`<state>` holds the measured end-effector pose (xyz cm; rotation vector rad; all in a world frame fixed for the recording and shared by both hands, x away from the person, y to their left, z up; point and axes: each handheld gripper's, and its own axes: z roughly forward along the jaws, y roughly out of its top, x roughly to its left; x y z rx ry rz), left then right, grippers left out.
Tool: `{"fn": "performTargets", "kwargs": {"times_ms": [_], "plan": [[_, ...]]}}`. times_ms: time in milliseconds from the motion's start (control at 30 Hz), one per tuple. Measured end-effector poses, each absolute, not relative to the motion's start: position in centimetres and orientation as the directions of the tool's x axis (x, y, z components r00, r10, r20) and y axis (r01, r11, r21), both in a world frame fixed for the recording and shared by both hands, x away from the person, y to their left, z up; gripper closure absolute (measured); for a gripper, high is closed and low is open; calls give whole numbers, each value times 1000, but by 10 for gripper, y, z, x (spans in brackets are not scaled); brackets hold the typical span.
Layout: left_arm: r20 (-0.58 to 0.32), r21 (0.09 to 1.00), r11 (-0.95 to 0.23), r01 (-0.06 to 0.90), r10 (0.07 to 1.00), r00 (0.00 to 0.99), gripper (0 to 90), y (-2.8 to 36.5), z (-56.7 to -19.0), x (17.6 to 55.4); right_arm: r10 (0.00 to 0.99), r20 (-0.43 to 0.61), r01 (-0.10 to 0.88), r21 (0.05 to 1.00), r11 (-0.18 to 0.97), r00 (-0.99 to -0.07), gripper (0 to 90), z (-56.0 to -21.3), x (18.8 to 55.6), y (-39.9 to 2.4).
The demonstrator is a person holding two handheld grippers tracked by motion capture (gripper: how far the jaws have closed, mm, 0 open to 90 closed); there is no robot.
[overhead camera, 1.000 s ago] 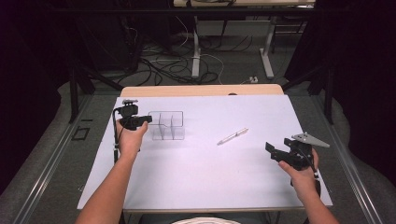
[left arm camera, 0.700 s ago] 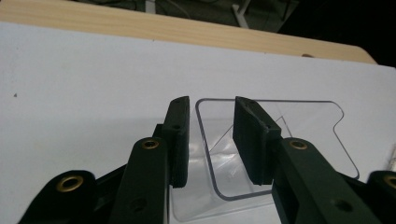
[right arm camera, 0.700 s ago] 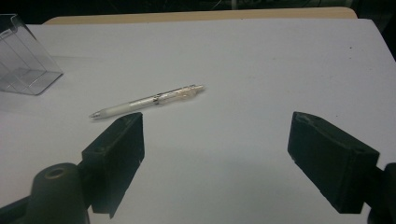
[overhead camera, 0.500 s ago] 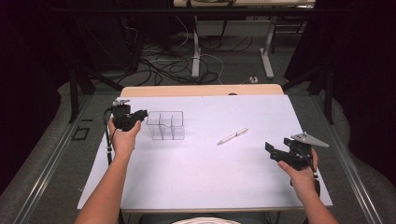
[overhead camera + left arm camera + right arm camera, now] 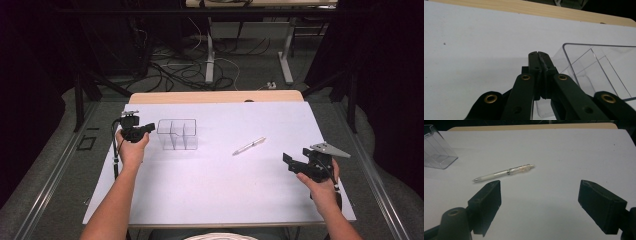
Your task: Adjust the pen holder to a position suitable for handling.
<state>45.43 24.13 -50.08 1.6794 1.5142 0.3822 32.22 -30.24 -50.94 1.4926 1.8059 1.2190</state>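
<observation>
Left tool [image 5: 150, 128] level beside clear organizer [image 5: 177, 134], jaws just closed together, empty; right tool [image 5: 290, 162] agape.

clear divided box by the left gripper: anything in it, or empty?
Empty. The clear box stands upright on the white table, its see-through compartments bare in the high view; the pen lies on the table outside it.

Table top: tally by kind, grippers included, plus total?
Clear plastic organizer: 1
Pen: 1
Handheld grippers: 2, left gripper with jaws shut on nothing beside the organizer, right gripper with jaws open, apart from the pen
Total: 4
</observation>
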Motion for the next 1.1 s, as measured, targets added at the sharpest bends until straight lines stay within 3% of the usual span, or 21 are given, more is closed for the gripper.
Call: {"fn": "performTargets", "kwargs": {"times_ms": [167, 1100], "plan": [[-259, 741, 16, 671, 930, 263, 900, 229, -504, 456, 947, 157, 501, 866, 5, -281, 182, -510, 323, -303], [-261, 748, -47, 662, 896, 359, 900, 160, -506, 460, 944, 162, 511, 860, 8, -287, 182, -512, 324, -299]]}}
